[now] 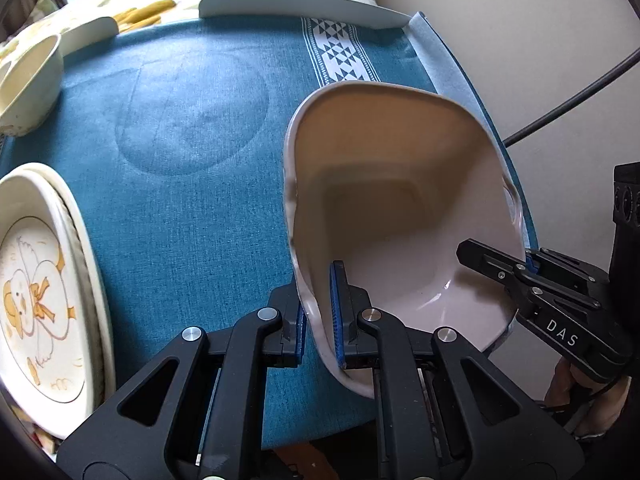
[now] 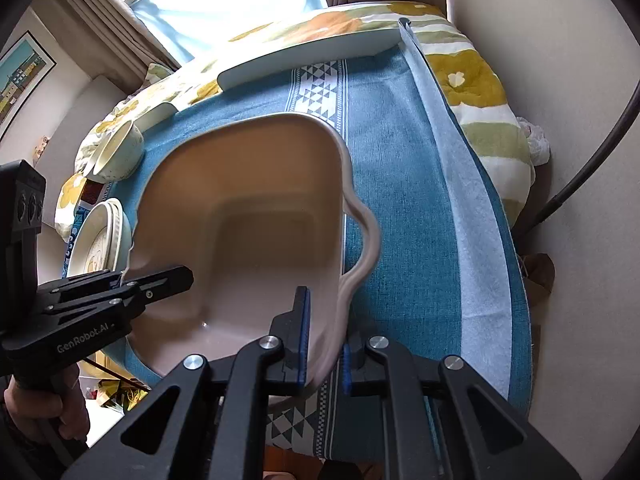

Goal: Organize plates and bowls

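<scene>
**Q:** While both views looked down on the blue cloth (image 1: 192, 208), where was the pink dish (image 1: 400, 208)?

**A:** It filled the centre right of the left wrist view, above the surface. The left gripper (image 1: 320, 316) was clamped on its near rim, pads pressing from inside and outside. The right gripper (image 2: 324, 344) was likewise closed on the opposite rim beside the wavy handle (image 2: 366, 240).

**Q:** What else lay on the surface?

**A:** Stacked plates (image 1: 44, 300) with a duck motif sat at lower left, a cream bowl (image 1: 28, 84) at upper left.
</scene>
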Demonstrator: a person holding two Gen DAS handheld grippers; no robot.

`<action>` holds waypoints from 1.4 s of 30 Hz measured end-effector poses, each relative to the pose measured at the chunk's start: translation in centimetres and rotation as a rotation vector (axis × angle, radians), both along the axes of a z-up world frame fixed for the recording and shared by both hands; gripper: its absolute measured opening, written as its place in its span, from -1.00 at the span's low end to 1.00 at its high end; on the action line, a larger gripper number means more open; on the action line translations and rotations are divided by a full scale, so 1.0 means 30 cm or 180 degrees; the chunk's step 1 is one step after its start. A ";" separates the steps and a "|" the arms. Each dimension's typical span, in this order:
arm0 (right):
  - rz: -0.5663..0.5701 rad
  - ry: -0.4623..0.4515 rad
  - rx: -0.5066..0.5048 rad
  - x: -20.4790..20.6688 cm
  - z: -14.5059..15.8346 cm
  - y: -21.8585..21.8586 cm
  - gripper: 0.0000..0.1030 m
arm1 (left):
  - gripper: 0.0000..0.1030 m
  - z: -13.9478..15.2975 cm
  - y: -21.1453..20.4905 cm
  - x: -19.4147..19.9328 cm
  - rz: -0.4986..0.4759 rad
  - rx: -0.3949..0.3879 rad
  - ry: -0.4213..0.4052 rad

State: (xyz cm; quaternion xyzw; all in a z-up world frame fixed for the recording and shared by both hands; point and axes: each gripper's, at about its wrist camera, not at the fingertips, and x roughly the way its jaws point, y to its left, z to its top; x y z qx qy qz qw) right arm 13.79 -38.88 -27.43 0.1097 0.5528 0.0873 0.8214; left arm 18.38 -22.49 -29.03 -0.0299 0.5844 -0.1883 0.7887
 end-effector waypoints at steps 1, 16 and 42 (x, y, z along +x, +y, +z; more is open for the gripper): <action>-0.0008 0.0004 0.0003 -0.001 -0.006 -0.001 -0.77 | -0.84 -0.005 -0.005 -0.001 -0.0005 0.0011 0.0002; -0.0283 0.0087 0.0369 0.017 -0.048 -0.062 -0.46 | 0.37 -0.006 -0.038 0.016 -0.0061 0.0228 -0.0171; 0.0441 -0.1036 0.0417 0.028 0.577 0.247 1.00 | 0.99 0.632 0.426 -0.140 0.0723 0.0067 -0.1343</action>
